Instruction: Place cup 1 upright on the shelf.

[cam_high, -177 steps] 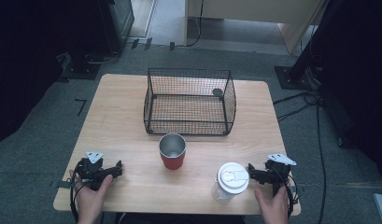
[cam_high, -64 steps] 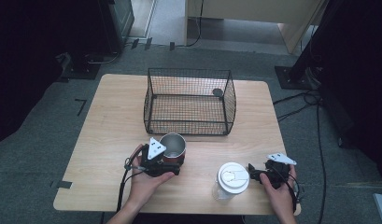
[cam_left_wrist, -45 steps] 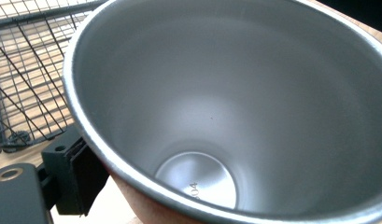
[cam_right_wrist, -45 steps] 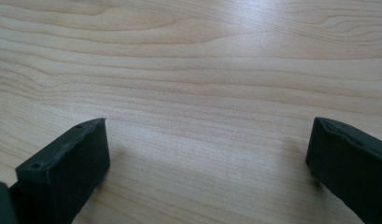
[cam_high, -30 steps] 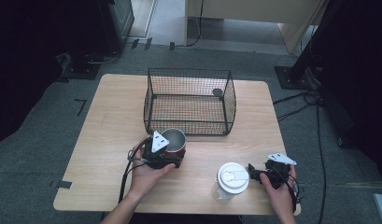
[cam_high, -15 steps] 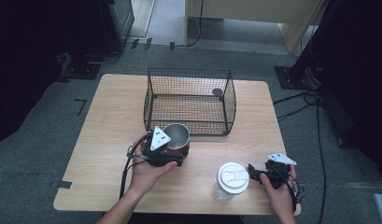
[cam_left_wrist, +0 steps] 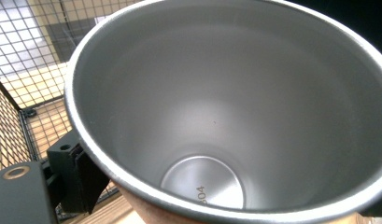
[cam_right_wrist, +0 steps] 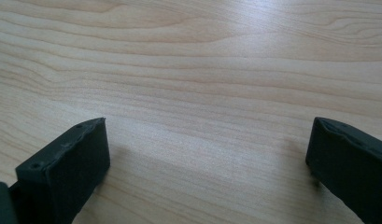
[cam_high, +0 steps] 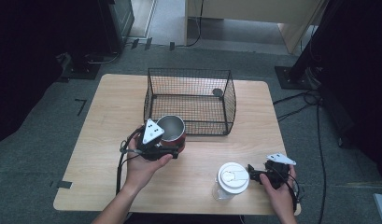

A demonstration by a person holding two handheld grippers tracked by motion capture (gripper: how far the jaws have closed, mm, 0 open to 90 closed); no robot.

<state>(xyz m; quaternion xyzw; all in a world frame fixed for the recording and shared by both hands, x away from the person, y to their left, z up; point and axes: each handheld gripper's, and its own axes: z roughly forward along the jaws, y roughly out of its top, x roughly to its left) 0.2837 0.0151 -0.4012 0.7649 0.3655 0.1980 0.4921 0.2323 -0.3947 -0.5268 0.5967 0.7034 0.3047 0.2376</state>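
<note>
The cup [cam_high: 171, 131] is clamped by the left gripper [cam_high: 157, 145] and held tilted, just off the surface [cam_high: 109, 121], at the near left corner of the basket [cam_high: 188, 100]. Its steel interior [cam_left_wrist: 216, 121] is empty. The step in hand is judged to be the transfer of the cup into the basket. For the next move, the cup must be raised above the basket's near wall before being released. The right gripper [cam_high: 259, 175] rests spread near the surface's near right corner, beside the lidded tumbler [cam_high: 231, 179].
</note>
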